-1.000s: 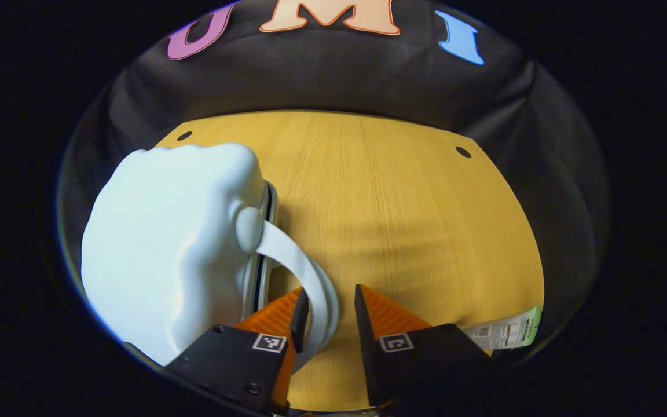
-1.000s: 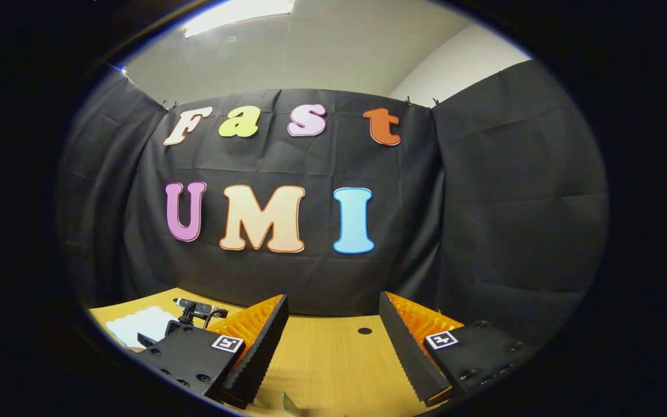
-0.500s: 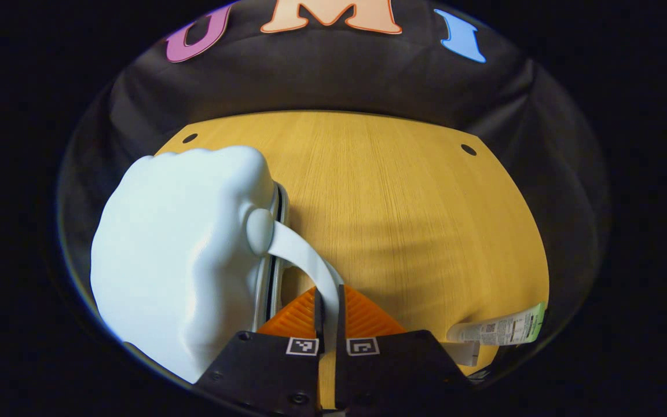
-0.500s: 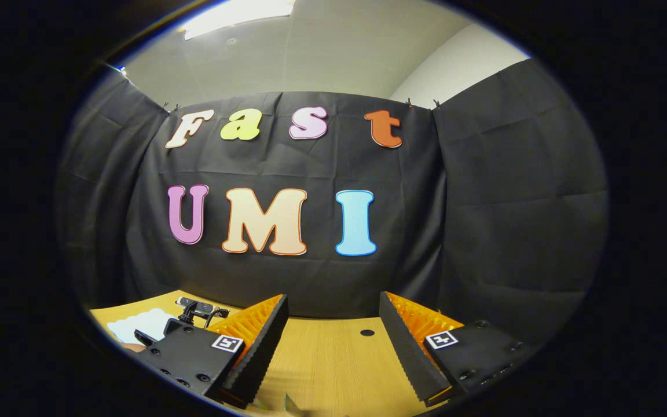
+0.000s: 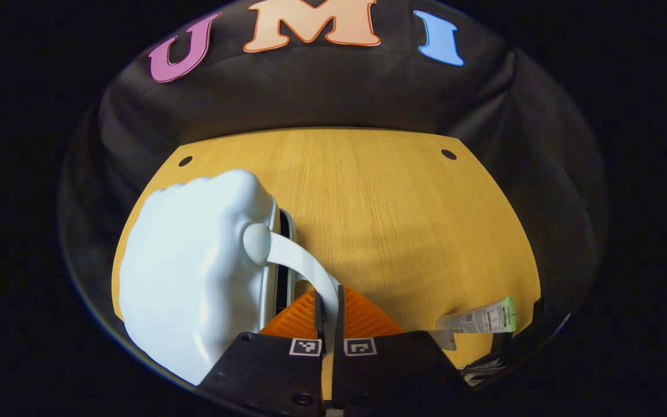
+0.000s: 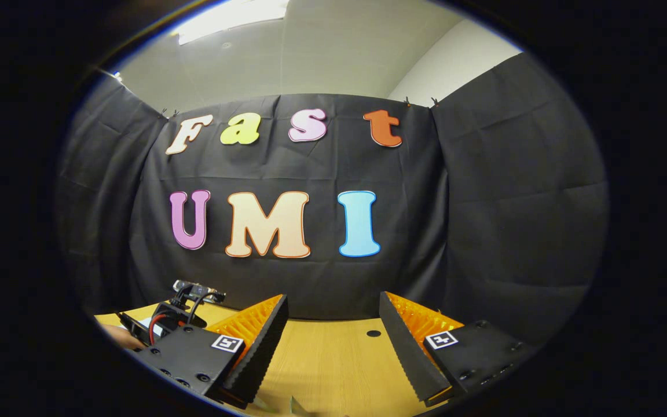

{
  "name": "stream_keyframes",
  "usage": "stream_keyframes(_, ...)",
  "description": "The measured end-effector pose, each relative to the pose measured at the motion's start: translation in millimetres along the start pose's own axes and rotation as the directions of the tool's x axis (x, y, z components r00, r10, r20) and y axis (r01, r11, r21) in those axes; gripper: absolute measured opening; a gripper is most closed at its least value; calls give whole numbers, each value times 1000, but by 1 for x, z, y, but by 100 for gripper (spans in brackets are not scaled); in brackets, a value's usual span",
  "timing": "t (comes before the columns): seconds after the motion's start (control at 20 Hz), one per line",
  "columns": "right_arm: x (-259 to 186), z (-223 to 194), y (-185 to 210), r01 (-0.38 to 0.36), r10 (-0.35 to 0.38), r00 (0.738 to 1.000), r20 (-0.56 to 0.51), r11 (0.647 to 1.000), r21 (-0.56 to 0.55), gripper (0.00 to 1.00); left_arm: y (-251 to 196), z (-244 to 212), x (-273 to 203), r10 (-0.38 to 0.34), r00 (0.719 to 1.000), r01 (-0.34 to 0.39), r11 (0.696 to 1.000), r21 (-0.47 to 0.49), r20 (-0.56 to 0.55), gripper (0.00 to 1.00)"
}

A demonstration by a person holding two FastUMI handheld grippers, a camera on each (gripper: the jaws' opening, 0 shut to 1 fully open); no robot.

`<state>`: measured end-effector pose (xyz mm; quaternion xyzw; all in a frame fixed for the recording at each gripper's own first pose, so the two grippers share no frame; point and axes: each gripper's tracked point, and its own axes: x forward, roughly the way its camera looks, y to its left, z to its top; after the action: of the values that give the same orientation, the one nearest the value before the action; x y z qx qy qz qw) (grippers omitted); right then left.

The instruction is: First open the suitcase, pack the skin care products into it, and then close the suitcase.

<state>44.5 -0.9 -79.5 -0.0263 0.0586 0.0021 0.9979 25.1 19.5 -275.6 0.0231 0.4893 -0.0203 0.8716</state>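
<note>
Down low, the left gripper [image 5: 327, 301] is pinching the strap [image 5: 301, 263], a flat, smooth, pale band that is curving up from between its closed ridged fingers to a rounded knob on the suitcase [image 5: 194, 278]. That suitcase, a glossy pale-blue shell with soft lumpy contours, is lying just left of the gripper on the table [image 5: 380, 214], whose surface is showing a fine straight wood grain; a dark slit is running along its rim beside the strap. Right of the gripper, near the table's edge, a tube [image 5: 478, 319] with a printed label and green end is lying flat. Meanwhile the right gripper [image 6: 333, 341] is hanging wide and empty over the table [image 6: 333, 370], its saw-toothed fingers well apart and pointing at the wrinkled cloth wall.
</note>
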Motion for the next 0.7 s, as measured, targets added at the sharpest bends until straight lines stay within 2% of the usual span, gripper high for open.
stream_keyframes(0.2,0,3,3,-10,10,1000,12,1000,7,98,8,19,-20,-28,999,29,999,-40,24,0)
stream_keyframes(0.45,0,1,8,-21,21,1000,9,999,24,98,37,48,-58,-10,996,9,1000,13,94,0)
stream_keyframes(0.7,2,-2,19,-41,41,999,6,998,44,98,68,65,-89,-6,989,13,999,-48,146,0)
